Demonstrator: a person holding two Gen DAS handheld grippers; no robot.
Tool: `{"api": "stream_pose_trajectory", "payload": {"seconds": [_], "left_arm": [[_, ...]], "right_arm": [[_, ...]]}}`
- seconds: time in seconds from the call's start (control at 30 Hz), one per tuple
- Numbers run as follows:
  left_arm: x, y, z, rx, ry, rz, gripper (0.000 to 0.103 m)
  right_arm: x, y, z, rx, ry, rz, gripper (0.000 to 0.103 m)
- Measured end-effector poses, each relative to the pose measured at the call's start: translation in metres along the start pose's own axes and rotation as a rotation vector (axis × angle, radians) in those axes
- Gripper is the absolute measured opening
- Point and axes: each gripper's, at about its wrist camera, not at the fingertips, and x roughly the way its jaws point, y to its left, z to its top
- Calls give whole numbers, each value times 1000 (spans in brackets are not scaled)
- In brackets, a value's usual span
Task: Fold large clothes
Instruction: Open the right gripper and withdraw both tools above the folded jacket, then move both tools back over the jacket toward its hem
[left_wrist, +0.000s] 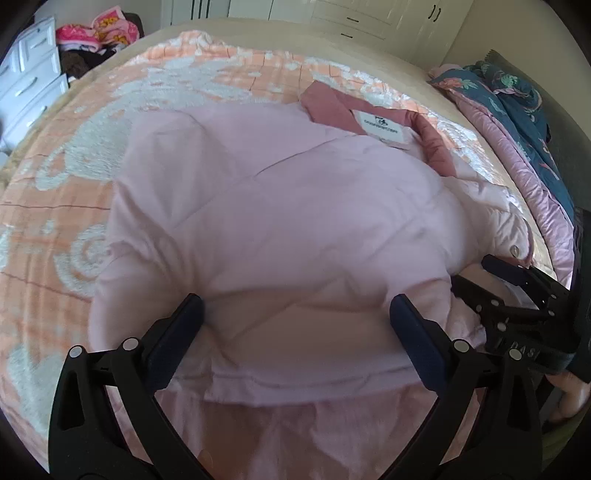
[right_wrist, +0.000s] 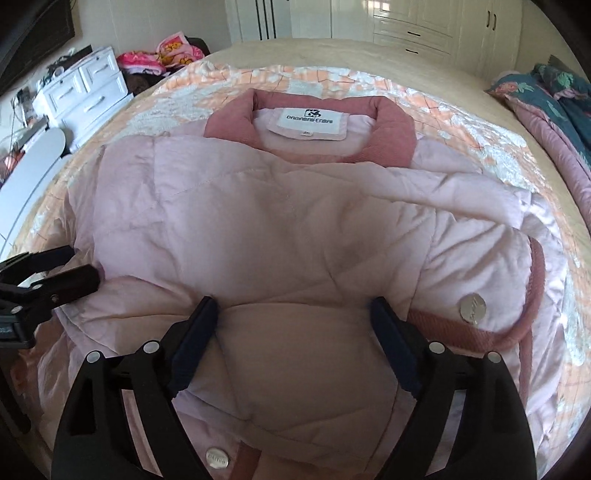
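A pale pink padded jacket (left_wrist: 288, 206) with a darker pink collar (left_wrist: 332, 107) and a white label (right_wrist: 308, 123) lies folded on the bed, also filling the right wrist view (right_wrist: 280, 236). My left gripper (left_wrist: 295, 310) is open, its fingers wide apart over the jacket's near folded edge. My right gripper (right_wrist: 293, 314) is open too, its fingers either side of a puffed fold near the hem. The right gripper also shows in the left wrist view (left_wrist: 517, 291), and the left gripper in the right wrist view (right_wrist: 48, 273). Round metal snaps (right_wrist: 472, 304) sit on the jacket's right edge.
The jacket lies on an orange and white patterned blanket (left_wrist: 74, 177). A dark floral quilt (left_wrist: 517, 107) is bunched at the bed's right side. White drawers (right_wrist: 85, 96) stand at the left, with a pile of pink clothes (right_wrist: 162, 55) behind them. White wardrobes (right_wrist: 424, 26) line the far wall.
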Motion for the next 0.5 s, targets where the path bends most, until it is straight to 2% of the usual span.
{"api": "stream_pose_trajectory", "payload": {"seconds": [0.2,0.5], "left_arm": [[-22,2,-9,-16,-18,2,94],[-50,3,-16,-49,-41,-18,94]], "right_arm": [[-31,5,-14,59,-30,-4,84],[-85,5,-20,100,-108,32,94]]}}
